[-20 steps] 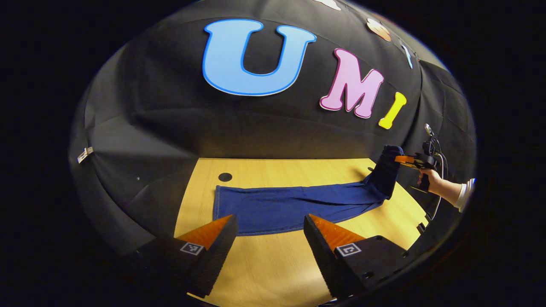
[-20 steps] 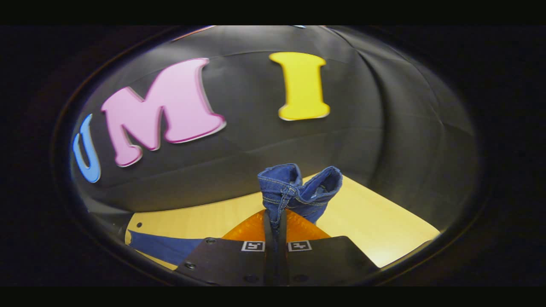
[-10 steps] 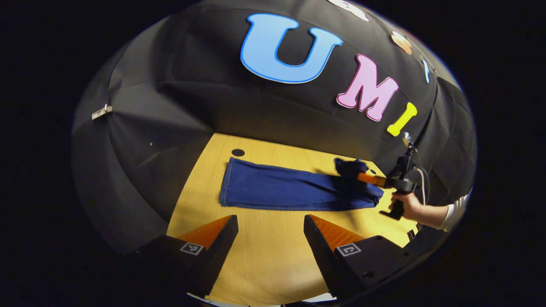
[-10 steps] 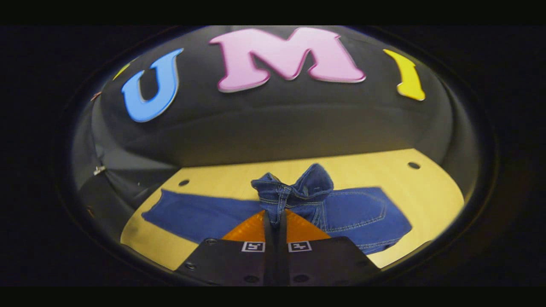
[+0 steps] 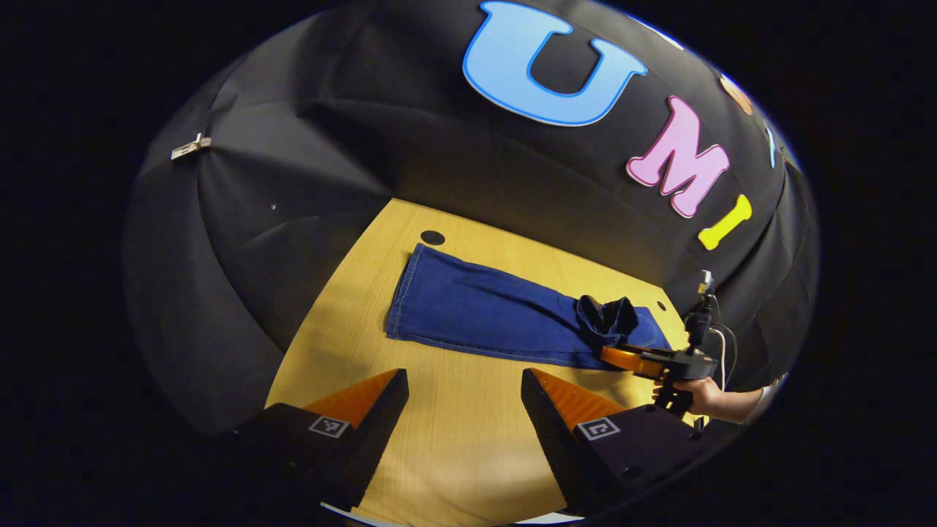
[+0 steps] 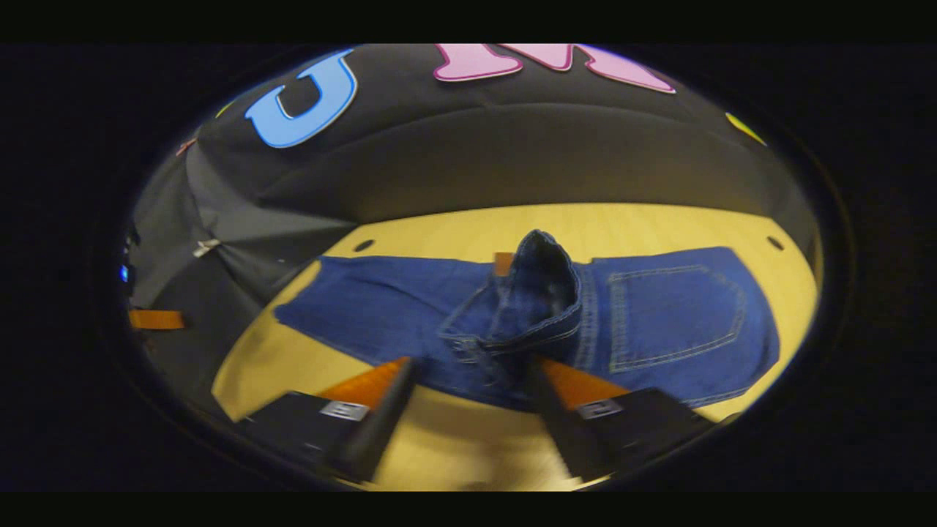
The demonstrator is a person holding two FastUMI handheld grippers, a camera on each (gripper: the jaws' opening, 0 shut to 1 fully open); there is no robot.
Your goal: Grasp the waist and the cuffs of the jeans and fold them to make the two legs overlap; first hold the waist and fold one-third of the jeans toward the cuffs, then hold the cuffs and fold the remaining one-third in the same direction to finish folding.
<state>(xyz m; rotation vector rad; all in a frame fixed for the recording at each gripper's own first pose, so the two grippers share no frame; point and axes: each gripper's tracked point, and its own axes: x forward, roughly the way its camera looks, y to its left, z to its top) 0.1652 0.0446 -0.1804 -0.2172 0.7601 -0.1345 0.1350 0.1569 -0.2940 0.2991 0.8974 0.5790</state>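
The jeans (image 5: 498, 318) lay flat and long on the yellow wooden bench (image 5: 454, 439). In the left gripper view the cuffs (image 5: 405, 300) sat at the far left end, just beside a small dark hole (image 5: 432, 237) in the bench top. The waist (image 5: 607, 316) was at the right end, folded over onto the jeans in a bunched-up lump. In the right gripper view that waist lump (image 6: 538, 293) stood up in the middle of the cloth, with a back pocket (image 6: 677, 315) lying flat to its right.

The left gripper (image 5: 463, 395) hung over the near side of the bench with its jaws wide apart and nothing between them. A wide strip of bare wood lay between it and the near edge of the jeans, so there was lots of open room there.

The right gripper (image 6: 472, 380) was right at the near edge of the jeans, by the waist lump. Its jaws were apart, and the cloth lay in the gap between them, not pinched. In the left gripper view this gripper (image 5: 622, 359) showed at the right end of the jeans, held by a hand (image 5: 706, 399) with a cable (image 5: 721, 344) looping behind it.

The black cloth wall (image 5: 307, 183) closed in the far and left sides of the bench. A small clip (image 5: 190, 146) was pinned on that wall. Two more dark holes (image 6: 774, 242) sat near the far bench edge.
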